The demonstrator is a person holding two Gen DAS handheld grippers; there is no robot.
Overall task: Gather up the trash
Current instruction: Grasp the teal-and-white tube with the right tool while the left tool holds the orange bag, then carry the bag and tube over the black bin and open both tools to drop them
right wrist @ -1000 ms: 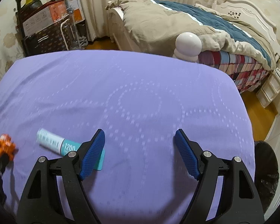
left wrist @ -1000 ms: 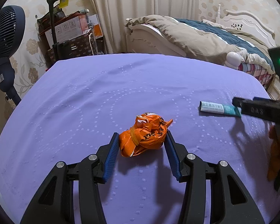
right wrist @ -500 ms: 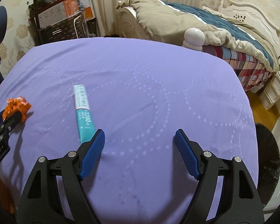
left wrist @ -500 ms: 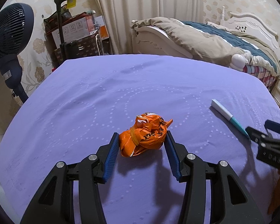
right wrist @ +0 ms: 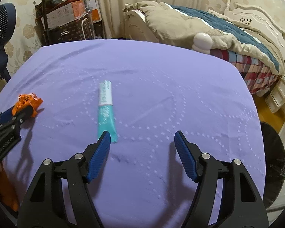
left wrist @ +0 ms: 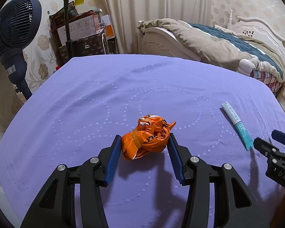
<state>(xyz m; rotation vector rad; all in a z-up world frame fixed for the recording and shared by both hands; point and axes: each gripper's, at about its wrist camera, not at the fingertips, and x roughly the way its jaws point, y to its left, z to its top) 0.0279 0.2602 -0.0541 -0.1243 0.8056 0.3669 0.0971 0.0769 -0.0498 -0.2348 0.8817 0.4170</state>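
Note:
A crumpled orange wrapper (left wrist: 146,140) sits between the blue pads of my left gripper (left wrist: 144,137), which is shut on it just above the purple tablecloth (left wrist: 123,85). The same wrapper (right wrist: 28,100) and left gripper (right wrist: 15,114) show at the left edge of the right wrist view. A teal and white tube (right wrist: 105,110) lies flat on the cloth, its near end just beyond the left fingertip of my right gripper (right wrist: 142,134). That gripper's jaws are closing, with only cloth between them. In the left wrist view the tube (left wrist: 235,122) lies right of the wrapper, by the right gripper (left wrist: 267,138).
A black bin (right wrist: 273,163) stands on the floor past the table's right edge. A bed (left wrist: 218,41) with rumpled covers is behind the table. A dark fan (left wrist: 15,32) and stacked boxes (left wrist: 81,28) stand at the back left.
My right gripper has swung left, so the tube now lies in front of its left finger, and its jaws have narrowed. The left gripper keeps its hold on the orange wrapper.

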